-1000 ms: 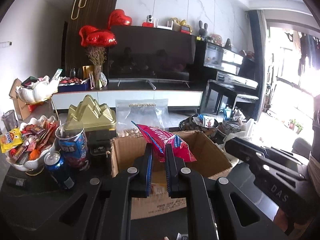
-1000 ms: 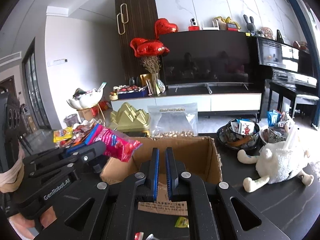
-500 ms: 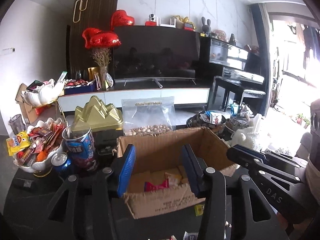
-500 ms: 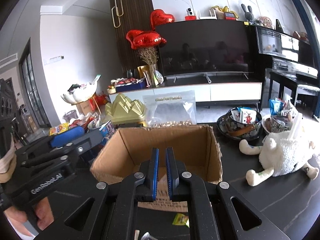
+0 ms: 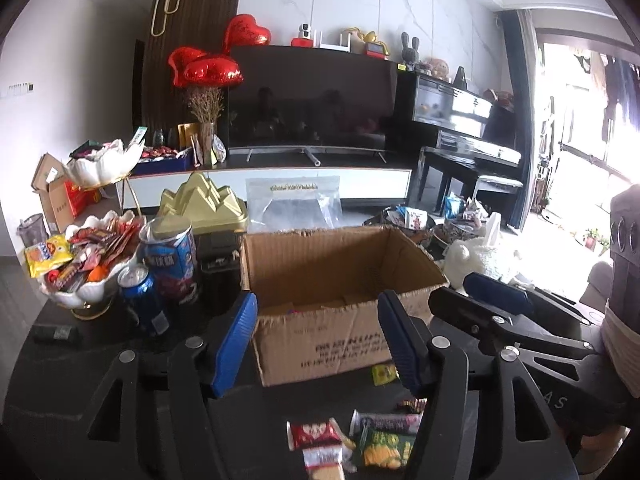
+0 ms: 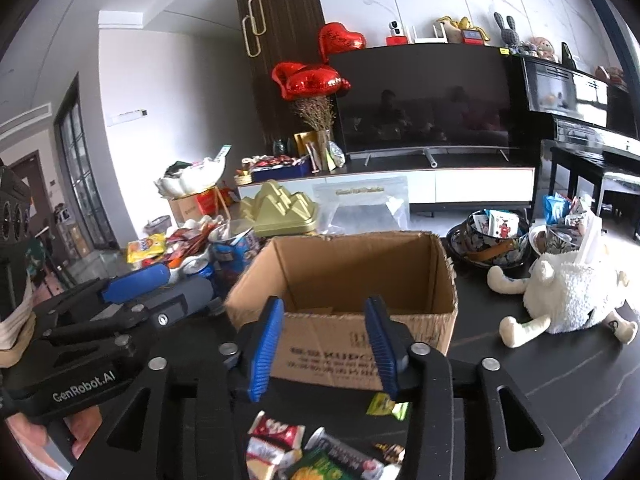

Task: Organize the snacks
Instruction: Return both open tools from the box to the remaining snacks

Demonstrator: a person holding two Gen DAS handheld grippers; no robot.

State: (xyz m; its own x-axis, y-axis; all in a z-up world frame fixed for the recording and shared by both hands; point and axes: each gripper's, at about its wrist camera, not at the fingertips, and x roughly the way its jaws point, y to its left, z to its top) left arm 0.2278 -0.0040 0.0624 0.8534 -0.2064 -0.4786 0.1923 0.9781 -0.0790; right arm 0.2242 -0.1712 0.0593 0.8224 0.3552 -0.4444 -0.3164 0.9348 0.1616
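Both claws spread wide and empty over snacks in front of the box.

Left wrist view: left claw [image 5: 316, 340] wide, ribbed blue pads, holding nothing, hovering before the open cardboard box [image 5: 340, 280] on the dark table [image 5: 60, 368]. Loose snacks [image 5: 352, 440] in crinkly wrappers lie just below. Left of the box: blue can [image 5: 142, 300], a white scalloped bowl [image 5: 76, 294] heaped with packets.
Right wrist view: right claw [image 6: 324, 348] also wide, empty, same box beyond. Only this view shows the fluffy white plush [image 6: 568, 292] fully, lying right of the box.
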